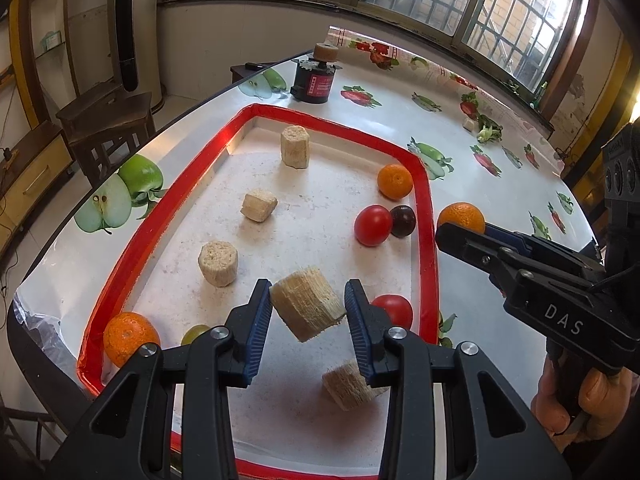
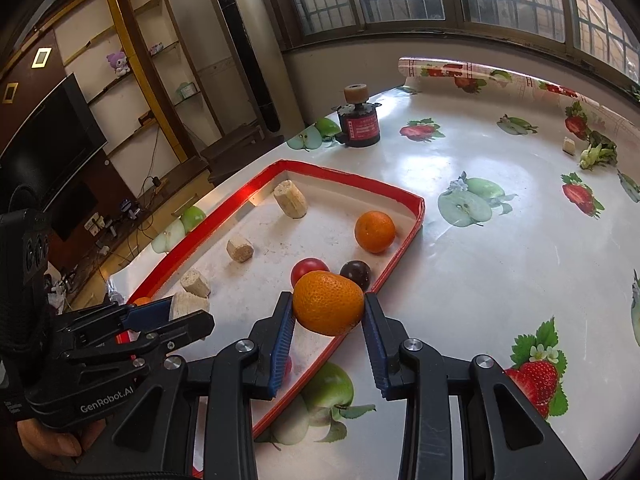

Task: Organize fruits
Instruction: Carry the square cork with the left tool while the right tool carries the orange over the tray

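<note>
The left gripper [image 1: 308, 312] fills the foreground of its own view, its blue pads clamped on a pale, fibrous chunk [image 1: 307, 307] that hangs tilted above the floor of the red-rimmed tray [image 1: 425, 216]. The right gripper [image 2: 329, 312] is likewise clenched, on an orange [image 2: 328, 303] held over the tray's near-right rim. Inside the tray lie more pale chunks, another orange [image 2: 375, 231] near the far right corner, a red tomato [image 2: 308, 270] and a dark plum [image 2: 356, 274] side by side. A third orange [image 1: 130, 336] and a green fruit [image 1: 194, 333] sit by the near-left corner.

The step in hand looks like carrying: both claws are loaded, neither has set down. Where each item is meant to go is not clear from the scene. Grouping like with like seems the aim, so the next move probably calls for lowering the held orange beside its twin and releasing gently so it does not roll against the plum.
</note>
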A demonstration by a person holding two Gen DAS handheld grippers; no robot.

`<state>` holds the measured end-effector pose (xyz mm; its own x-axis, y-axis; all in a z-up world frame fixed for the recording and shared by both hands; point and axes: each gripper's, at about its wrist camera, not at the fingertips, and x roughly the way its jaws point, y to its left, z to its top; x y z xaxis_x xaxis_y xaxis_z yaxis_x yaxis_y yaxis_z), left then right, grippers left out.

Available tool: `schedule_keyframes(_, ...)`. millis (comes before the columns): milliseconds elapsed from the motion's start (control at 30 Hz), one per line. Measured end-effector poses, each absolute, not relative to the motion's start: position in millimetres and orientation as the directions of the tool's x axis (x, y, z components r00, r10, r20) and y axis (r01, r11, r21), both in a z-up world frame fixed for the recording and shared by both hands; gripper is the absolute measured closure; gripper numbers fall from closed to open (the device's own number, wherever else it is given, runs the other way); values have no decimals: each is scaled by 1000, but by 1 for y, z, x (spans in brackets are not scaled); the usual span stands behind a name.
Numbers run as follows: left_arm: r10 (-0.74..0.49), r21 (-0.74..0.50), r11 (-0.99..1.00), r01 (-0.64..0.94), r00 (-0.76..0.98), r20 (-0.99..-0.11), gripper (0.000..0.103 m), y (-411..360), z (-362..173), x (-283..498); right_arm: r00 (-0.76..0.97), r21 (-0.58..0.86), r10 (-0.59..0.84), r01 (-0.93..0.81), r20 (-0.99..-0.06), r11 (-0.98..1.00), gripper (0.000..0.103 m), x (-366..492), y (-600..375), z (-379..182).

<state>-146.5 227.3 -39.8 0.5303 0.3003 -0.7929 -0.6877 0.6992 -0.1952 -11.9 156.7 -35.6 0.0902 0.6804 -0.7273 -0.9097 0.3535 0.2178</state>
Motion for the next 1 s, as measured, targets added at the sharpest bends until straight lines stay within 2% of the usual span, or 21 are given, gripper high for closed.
schedule_keyframes(1000,279,-195,677,-710,492,-825,68,243,-66,-141,60,196,649,-929,-759,315,68,-10,193,-64)
